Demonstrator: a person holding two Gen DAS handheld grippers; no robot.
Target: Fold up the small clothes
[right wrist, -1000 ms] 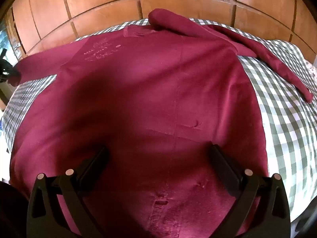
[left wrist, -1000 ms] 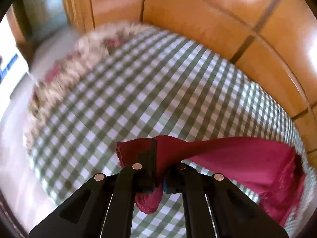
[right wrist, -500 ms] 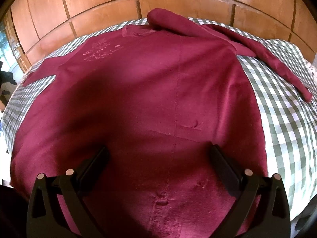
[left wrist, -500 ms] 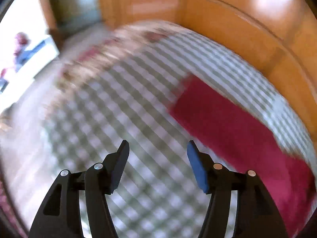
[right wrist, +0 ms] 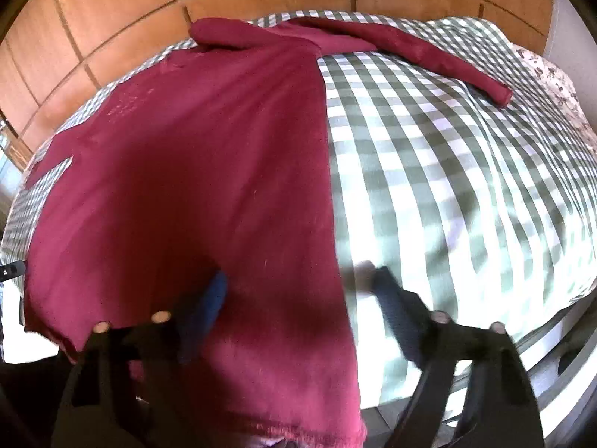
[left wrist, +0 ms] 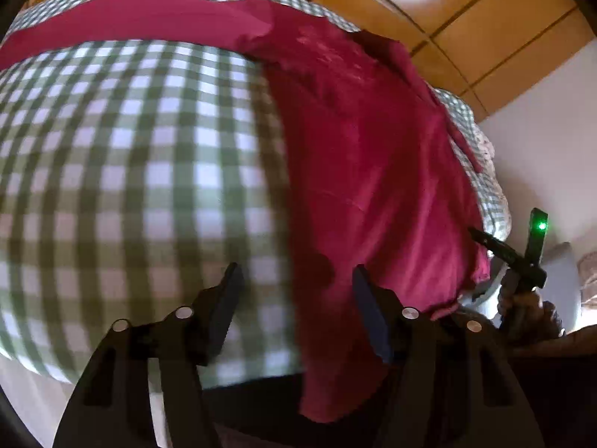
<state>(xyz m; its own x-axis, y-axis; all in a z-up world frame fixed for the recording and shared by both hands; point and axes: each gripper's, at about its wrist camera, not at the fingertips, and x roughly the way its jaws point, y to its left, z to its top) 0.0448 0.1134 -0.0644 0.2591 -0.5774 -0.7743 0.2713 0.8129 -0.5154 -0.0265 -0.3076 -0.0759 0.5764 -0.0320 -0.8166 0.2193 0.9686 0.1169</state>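
Both sets of fingers, left (left wrist: 294, 291) and right (right wrist: 298, 291), are closing, empty, astride the dark red long-sleeved garment's (right wrist: 194, 171) hem corners; next, pinch them.

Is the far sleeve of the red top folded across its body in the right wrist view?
No, the sleeve lies stretched out on the checked cloth, off the red top.
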